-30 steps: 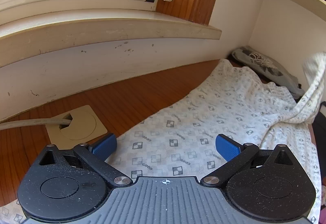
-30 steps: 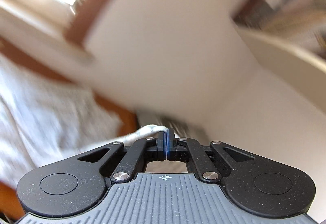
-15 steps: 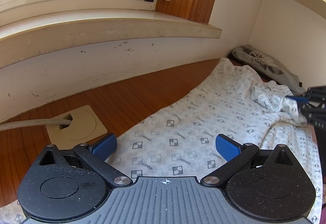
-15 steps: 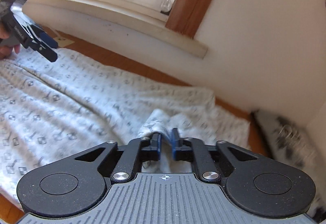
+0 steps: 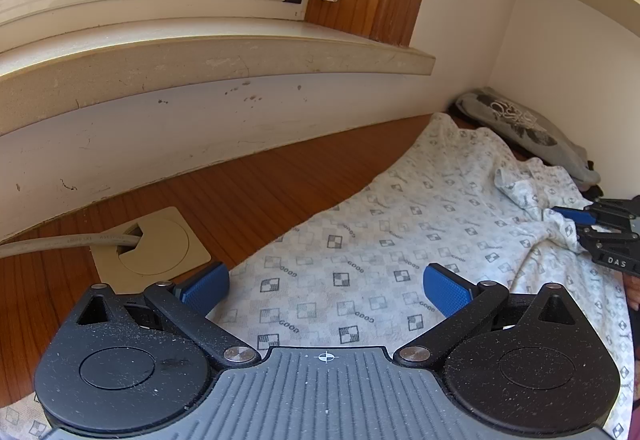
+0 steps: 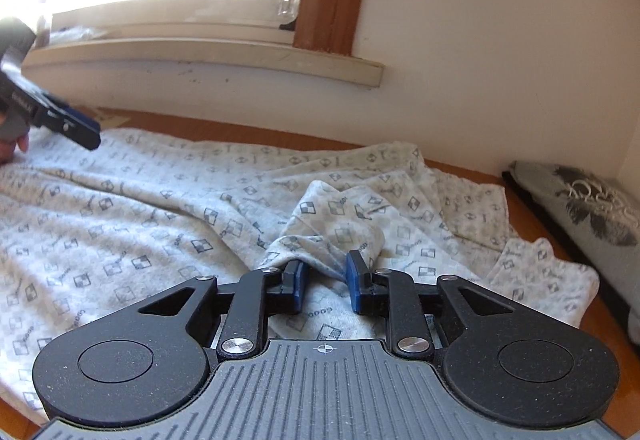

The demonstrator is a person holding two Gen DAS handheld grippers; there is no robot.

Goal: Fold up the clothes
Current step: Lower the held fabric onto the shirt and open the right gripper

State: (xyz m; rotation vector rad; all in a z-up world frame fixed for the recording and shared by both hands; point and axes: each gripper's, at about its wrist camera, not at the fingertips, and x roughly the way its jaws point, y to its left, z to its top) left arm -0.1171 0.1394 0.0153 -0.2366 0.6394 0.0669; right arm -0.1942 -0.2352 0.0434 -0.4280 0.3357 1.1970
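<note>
- Patterned white garment (image 5: 360, 264), printed with small grey checkered squares and the word "GOOD", lies spread across a reddish-brown wooden desk (image 5: 224, 200), under a cream window sill (image 5: 200, 56).
- Left gripper (image 5: 326, 286) hovers just above the near end of the garment, its blue pads (image 5: 206, 286) spread wide apart with only flat cloth showing between them; nothing is pinched.
- Right gripper (image 6: 326, 282) sits low over the far part of the garment, where a sleeve-like fold (image 6: 332, 224) has been laid back onto the body of the cloth in a bunched ridge.
- Its jaws are opening: the blue pads stand slightly apart, and the end of the fold lies loosely between them, draped against the left pad, with a clear gap at the other.
- From the left camera, the right gripper appears at the right edge, its tips at the crumpled fold.
- Beige round cable cover (image 5: 150, 244) is set into the desk to the left of the garment, with a grey cable (image 5: 68, 240) running into it.
- Grey printed garment (image 6: 580, 208) lies folded in the corner against the white wall, just beyond the white garment.
</note>
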